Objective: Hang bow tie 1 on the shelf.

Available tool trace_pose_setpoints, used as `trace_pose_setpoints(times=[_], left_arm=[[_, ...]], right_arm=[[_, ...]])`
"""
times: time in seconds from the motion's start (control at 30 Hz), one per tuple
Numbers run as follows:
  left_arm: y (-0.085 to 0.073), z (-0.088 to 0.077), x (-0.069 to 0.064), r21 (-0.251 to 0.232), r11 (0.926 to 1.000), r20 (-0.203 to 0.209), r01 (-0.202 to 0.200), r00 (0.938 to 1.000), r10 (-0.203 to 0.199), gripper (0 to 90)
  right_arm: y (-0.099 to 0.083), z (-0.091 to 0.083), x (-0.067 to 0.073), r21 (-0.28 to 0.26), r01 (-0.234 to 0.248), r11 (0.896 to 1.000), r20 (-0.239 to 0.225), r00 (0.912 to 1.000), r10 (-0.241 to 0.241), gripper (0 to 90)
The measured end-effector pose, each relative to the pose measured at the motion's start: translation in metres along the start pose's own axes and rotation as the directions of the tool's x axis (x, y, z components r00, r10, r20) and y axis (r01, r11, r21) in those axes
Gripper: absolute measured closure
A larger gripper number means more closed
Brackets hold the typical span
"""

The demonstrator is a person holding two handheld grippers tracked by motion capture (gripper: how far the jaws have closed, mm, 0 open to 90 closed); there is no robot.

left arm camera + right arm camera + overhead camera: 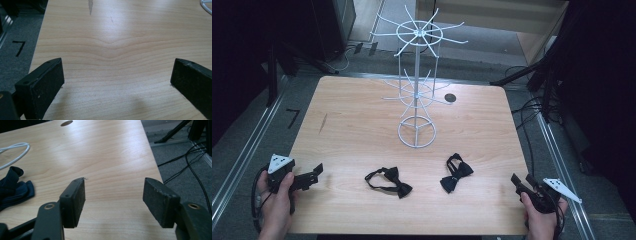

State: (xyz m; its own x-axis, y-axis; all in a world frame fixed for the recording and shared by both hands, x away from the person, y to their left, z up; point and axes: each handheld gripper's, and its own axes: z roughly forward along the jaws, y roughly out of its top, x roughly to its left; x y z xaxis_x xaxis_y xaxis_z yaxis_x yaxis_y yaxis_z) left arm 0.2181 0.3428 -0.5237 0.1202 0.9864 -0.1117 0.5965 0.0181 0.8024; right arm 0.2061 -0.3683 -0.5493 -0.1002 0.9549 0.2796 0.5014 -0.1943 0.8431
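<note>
On the wooden table (352,120), two black bow ties lie toward the near edge, apart from each other: the left bow tie (389,181) just left of the middle and the right bow tie (456,173) just right of it, both in front of the white wire rack (417,75) that stands at the table's centre. The left claw (314,174) hovers at the near left corner with its jaws wide and nothing between them. The right claw (521,181) sits at the near right corner, jaws parted and empty, the right bow tie well off to its side.
</note>
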Motion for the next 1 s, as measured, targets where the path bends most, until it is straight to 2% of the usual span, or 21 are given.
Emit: trace_pose_setpoints(times=[0.17, 0.37, 0.67, 1.0], left_arm=[[0.000, 0.000, 0.000, 0.002, 0.9999, -0.002, -0.010, 0.9999, 0.010, 0.0], [0.000, 0.000, -0.001, 0.000, 0.9999, -0.002, -0.010, 0.9999, 0.010, 0.0], [0.000, 0.000, -0.001, -0.001, 1.0000, 0.003, -0.009, 1.0000, 0.009, 0.0], [0.000, 0.001, -0.001, 0.003, 0.9999, 0.003, -0.010, 0.9999, 0.010, 0.0]], right_arm=[[0.002, -0.001, 0.009, -0.007, 0.036, 0.999, -0.003, 0.9994, -0.036, 39.4], [0.006, -0.001, 0.024, -0.039, 0.039, 0.998, -0.035, 0.9986, -0.040, 41.6], [0.008, 0.010, 0.050, -0.015, 0.084, 0.996, -0.076, 0.9935, -0.085, 41.6], [0.008, 0.017, 0.070, 0.003, 0.080, 0.997, -0.125, 0.9890, -0.079, 46.5]])
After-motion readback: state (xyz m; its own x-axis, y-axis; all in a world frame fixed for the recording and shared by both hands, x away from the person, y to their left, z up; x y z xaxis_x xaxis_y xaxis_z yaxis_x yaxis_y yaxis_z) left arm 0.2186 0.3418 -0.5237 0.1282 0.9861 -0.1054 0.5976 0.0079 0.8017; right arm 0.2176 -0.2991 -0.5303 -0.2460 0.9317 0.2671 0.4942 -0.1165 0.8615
